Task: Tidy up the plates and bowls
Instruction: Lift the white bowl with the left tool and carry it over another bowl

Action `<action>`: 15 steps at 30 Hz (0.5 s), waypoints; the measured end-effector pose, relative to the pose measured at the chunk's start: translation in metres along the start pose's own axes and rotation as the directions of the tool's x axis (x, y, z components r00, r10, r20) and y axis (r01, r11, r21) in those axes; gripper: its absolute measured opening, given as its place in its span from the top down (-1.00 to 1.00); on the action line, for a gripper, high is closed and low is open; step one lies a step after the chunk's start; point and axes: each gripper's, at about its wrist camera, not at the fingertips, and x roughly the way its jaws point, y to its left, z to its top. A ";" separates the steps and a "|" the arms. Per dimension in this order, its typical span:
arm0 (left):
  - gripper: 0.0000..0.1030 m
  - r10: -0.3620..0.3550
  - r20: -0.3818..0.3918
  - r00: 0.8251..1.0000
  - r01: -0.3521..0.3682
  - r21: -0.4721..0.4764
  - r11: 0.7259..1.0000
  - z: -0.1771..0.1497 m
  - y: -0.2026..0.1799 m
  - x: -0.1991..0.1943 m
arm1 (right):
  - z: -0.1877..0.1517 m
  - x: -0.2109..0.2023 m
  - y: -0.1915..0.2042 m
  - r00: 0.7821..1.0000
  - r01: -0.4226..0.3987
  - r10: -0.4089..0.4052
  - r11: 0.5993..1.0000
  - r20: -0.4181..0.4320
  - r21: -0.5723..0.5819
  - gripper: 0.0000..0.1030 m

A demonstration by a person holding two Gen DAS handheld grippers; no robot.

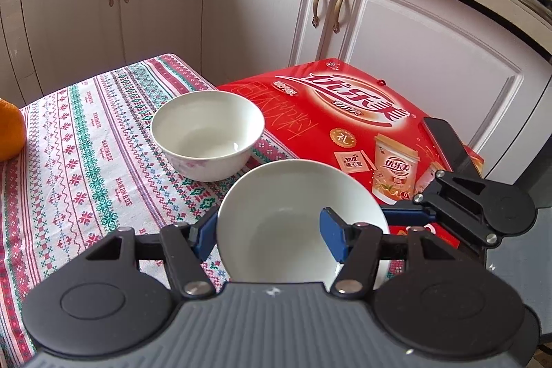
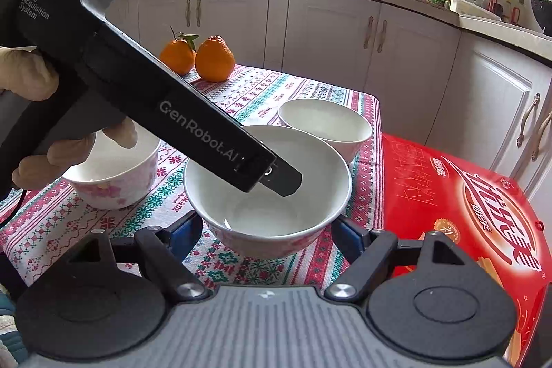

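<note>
Bowl [image 1: 276,226] upright, mouth upward, apparently in left tongs [image 1: 267,235]

"GenRobot.AI", "DAS" on left claw [image 2: 276,175] body

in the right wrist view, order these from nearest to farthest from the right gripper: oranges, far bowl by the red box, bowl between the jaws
1. Bowl between the jaws, directly ahead of the right gripper.
2. Far bowl, behind it, slightly right.
3. Oranges, at the table's far edge, left.

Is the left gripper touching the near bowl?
Touching. In the left wrist view the left gripper straddles the near bowl's wall, one blue pad inside against it.
</note>
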 end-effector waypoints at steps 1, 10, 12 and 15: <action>-0.18 0.001 0.004 1.000 -0.001 -0.001 1.000 -0.001 0.000 -0.004 | 0.001 -0.003 0.002 1.000 -0.005 0.005 1.000 0.002 0.001 -0.65; -0.18 0.017 0.050 0.999 -0.015 -0.021 1.000 -0.009 0.001 -0.038 | 0.010 -0.020 0.019 0.999 -0.035 0.035 0.999 0.020 -0.010 -0.65; -0.18 0.027 0.058 0.998 -0.025 -0.026 0.999 -0.011 0.002 -0.045 | 0.013 -0.022 0.024 0.999 -0.045 0.046 0.999 0.025 -0.017 -0.65; -0.18 0.048 0.069 0.996 -0.046 -0.030 0.998 -0.013 0.005 -0.054 | 0.017 -0.024 0.030 0.997 -0.065 0.066 0.998 0.033 -0.025 -0.65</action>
